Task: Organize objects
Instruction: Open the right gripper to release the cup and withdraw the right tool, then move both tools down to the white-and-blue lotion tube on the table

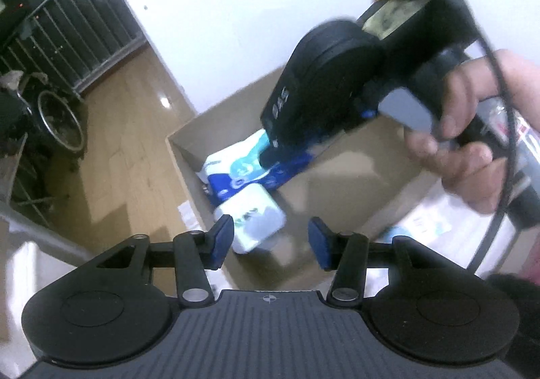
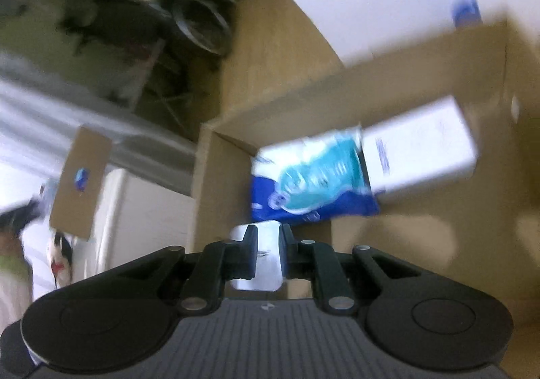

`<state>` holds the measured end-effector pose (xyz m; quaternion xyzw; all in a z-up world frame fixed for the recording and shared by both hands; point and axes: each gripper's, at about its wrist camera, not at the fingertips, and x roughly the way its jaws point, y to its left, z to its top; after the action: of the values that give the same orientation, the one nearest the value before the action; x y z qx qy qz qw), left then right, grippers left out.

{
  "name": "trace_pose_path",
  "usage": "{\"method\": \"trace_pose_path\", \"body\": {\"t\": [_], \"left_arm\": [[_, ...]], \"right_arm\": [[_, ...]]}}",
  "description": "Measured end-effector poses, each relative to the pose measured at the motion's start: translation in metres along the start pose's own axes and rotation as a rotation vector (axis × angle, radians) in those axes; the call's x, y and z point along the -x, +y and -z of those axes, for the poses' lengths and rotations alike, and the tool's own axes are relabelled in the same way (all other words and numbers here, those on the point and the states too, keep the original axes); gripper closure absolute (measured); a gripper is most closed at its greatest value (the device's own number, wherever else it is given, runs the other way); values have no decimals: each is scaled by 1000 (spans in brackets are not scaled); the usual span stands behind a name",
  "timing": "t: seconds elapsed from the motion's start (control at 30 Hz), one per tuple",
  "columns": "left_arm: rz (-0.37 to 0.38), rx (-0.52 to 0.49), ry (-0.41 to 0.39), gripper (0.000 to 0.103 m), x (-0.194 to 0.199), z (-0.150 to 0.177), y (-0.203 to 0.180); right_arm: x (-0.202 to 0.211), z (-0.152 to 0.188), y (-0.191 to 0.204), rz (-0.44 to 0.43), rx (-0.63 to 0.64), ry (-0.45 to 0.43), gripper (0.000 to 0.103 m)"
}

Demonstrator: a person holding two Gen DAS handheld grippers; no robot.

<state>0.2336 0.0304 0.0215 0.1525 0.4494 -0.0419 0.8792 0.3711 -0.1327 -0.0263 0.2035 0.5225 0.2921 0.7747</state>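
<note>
Cardboard box [image 1: 189, 156] sits open on the wooden floor [image 1: 135, 129] against a white wall, and both grippers hang above it; the right gripper [image 2: 266, 254] has its jaws pinched shut on a small white packet [image 2: 266, 261], which fills the gap between the pads; the left gripper [image 1: 270, 240] stands partly open with nothing between its blue pads [image 1: 221, 240], a white-and-teal packet [image 1: 256, 223] lying loose in the box just beyond them.

Judging from the task, the step in hand is carrying the gripped packet to or from the box; I cannot tell which; doing it well means keeping the pinch square on the packet's flat faces, clearing the box wall before any sideways travel, and keeping the right gripper's body, which crosses the left view with the person's hand [image 1: 472, 142] on it, apart from the left.

Counts, as far as blur allows: one box; inside it, in the right wrist view, one blue-and-teal pack [image 2: 314, 183] at the far left corner and one plain white carton [image 2: 422, 149] to its right, touching it; two grippers; one packet held.
</note>
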Motion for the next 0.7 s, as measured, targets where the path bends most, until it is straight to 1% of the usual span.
{"method": "trace_pose_path", "body": {"t": [0.1,0.17,0.2,0.27,0.3,0.33,0.4,0.43,0.53,0.6,0.7], "left_arm": [[19,46,-37,54,18,12,-13],[37,68,-59,54,27,21,-22],[42,77,-62,54,31,27,-28],[52,86,-64,54,36,33,-34],[62,94,-65,54,39,38,-40],[75,102,-65,54,38,39,-37],[95,133,-72,54,40,46,-35],[106,160,-75,54,40,51,-36],[155,255,-71,54,31,66,-30],[175,322,-60,54,18,74,-28],[195,402,-55,54,-3,82,-27]], "right_arm": [[40,11,17,12,151,-77,87],[67,22,24,28,238,-135,77],[82,30,26,39,282,-165,75],[105,45,26,44,342,-194,75],[116,53,22,37,358,-198,75],[125,60,18,28,361,-196,75],[140,74,4,9,338,-199,75],[148,83,-7,2,305,-206,75],[155,100,-40,15,209,-195,75],[151,109,-60,27,145,-171,75],[132,112,-87,67,64,-133,74]]}}
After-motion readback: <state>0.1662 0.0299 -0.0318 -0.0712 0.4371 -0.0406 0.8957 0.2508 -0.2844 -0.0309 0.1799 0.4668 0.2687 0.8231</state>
